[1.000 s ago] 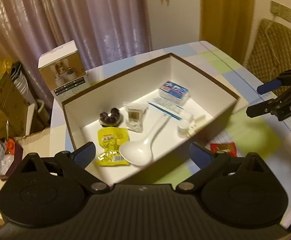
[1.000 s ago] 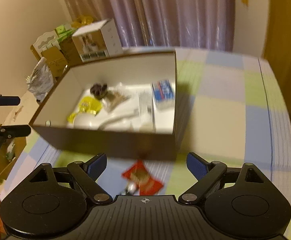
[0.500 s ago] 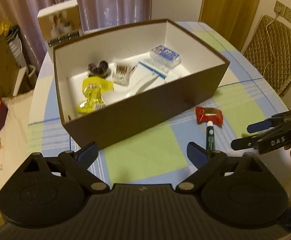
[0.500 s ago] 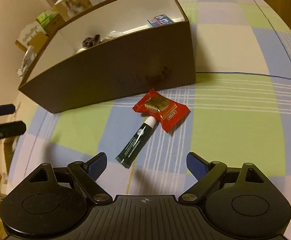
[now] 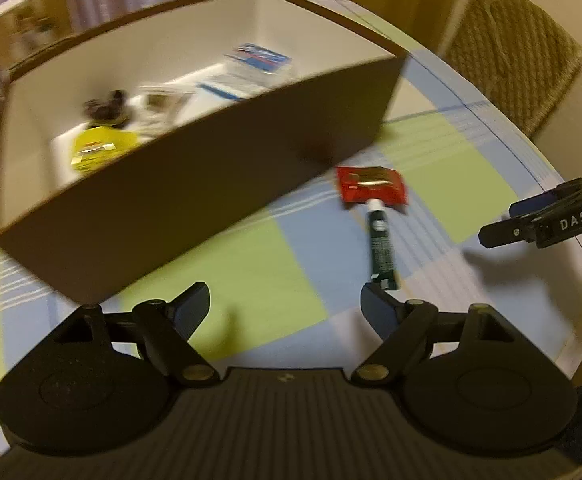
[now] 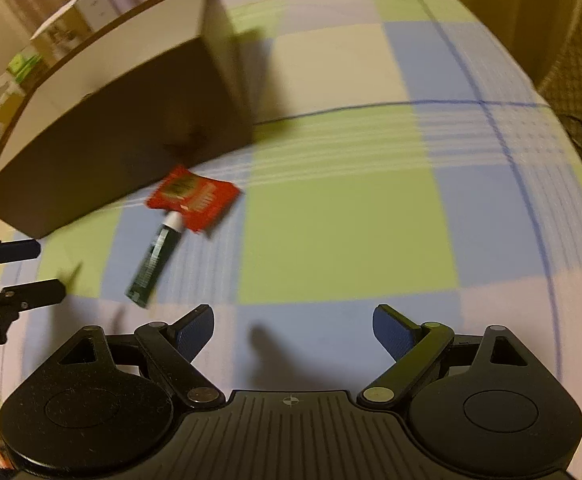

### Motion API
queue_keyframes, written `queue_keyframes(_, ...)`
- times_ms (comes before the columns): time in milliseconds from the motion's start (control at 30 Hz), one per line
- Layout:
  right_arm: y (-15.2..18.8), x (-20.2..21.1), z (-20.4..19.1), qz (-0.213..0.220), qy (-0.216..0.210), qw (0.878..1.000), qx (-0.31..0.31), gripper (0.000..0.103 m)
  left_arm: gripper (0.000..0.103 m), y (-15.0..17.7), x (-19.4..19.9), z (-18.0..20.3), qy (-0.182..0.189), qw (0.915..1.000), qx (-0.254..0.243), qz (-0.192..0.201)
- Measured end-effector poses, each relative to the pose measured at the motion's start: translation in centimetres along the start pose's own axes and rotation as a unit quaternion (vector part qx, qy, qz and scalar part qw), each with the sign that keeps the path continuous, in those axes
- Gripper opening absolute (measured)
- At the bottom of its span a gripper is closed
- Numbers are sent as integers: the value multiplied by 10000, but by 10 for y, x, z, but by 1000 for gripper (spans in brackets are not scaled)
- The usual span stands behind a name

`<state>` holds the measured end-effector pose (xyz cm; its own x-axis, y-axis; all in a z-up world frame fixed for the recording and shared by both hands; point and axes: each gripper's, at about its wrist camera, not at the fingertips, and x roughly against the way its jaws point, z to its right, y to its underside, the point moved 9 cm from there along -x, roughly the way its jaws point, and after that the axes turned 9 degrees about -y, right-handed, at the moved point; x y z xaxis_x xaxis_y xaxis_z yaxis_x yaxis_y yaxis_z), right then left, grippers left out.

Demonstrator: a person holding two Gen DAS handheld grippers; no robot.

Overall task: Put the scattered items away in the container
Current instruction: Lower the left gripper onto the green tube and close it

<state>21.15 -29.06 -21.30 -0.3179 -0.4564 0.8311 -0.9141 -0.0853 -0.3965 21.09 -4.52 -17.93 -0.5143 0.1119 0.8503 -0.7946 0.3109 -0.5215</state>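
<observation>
A brown box (image 5: 195, 184) with a white inside holds a yellow packet (image 5: 99, 148), a blue-and-white pack (image 5: 261, 56) and several other small items. On the checked cloth in front of it lie a red sachet (image 5: 371, 190) and a dark green tube (image 5: 381, 246), its white cap touching the sachet. My left gripper (image 5: 285, 306) hangs low over the cloth, its jaws closing with nothing between them; its right fingertip is close to the tube's tail. My right gripper (image 6: 293, 326) is open and empty, to the right of the green tube (image 6: 153, 262) and red sachet (image 6: 193, 200).
The brown box (image 6: 103, 120) fills the left of the right wrist view. A carton (image 5: 27, 20) stands behind the box. A woven chair back (image 5: 511, 52) is at the table's far right edge. Checked cloth (image 6: 371, 200) stretches to the right of the sachet.
Both grippers have dropped toward the cloth and now look at the tube and sachet from close up. The left gripper's jaws have narrowed. The right wrist view has rolled.
</observation>
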Motion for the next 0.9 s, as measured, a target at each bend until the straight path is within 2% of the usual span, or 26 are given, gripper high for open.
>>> queue_keyframes(167,8,14,17,68,143,9997,-181,92,72,-8,-18,34,249,9988,-418,15)
queue_keyframes(433,15,27,40,126,233,9989,-386,92,59,-14,-43,68,473,9959,-768,-68)
queue_keyframes(600,17,31,48,134,233,9988,-402,92,39,-20,-60,77,401,9951,-894,-115)
queue_keyframes(733,18,31,51,110,205,9991,-349,92,31,-28,-70,80,301,9954,-907,12)
queue_keyframes(800,16,30,50,115,161,9993,-313,92,14,-29,-70,82,329,9954,-901,33)
queue_keyframes(900,12,25,46,101,79,9997,-223,92,14,-23,-66,77,299,9957,-882,-4)
